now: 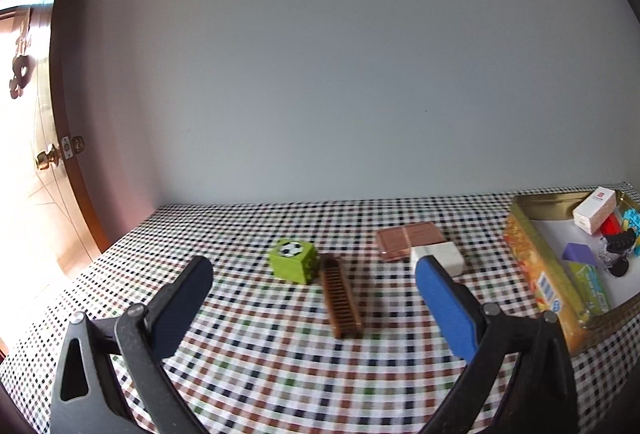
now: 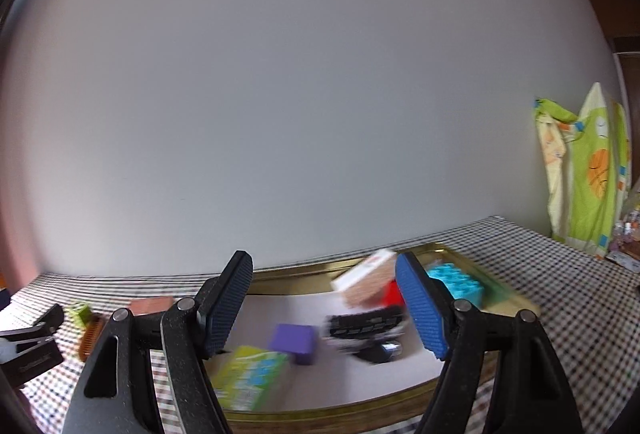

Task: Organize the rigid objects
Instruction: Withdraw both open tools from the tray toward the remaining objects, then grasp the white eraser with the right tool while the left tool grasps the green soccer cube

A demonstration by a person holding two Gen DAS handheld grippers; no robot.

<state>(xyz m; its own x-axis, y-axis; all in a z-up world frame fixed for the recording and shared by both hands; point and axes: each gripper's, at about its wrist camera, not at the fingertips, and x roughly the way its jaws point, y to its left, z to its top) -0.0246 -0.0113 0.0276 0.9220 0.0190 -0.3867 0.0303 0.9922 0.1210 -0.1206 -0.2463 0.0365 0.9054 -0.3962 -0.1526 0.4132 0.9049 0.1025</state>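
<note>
Left gripper (image 1: 314, 274): we see its fingers spread wide apart with nothing between them, held above the bench (image 1: 248, 354).
Right gripper (image 2: 324, 304): we see its fingers wide apart too, gripping nothing, poised over the tin (image 2: 304, 276).
Bench: we find it covered in a checked cloth, set against a pale wall.
Green cube (image 1: 291, 260): we see it on the cloth with a football print on top, ahead of the left gripper.
Comb (image 1: 340, 300): brown, lying just beside the cube, its far end touching or nearly so; we cannot tell which.
Pink case (image 1: 410, 241): flat on the cloth, further right.
White block (image 1: 438, 258): right against the case's near corner.
Tin: we see it at the bench's right side, open and gold-rimmed.
Tin contents: we make out a white-and-pink box (image 2: 366, 280), a turquoise brick (image 2: 458, 284), a purple block (image 2: 294, 342), a green packet (image 2: 250, 376) and a black clip (image 2: 366, 326), blurred in the right wrist view.
</note>
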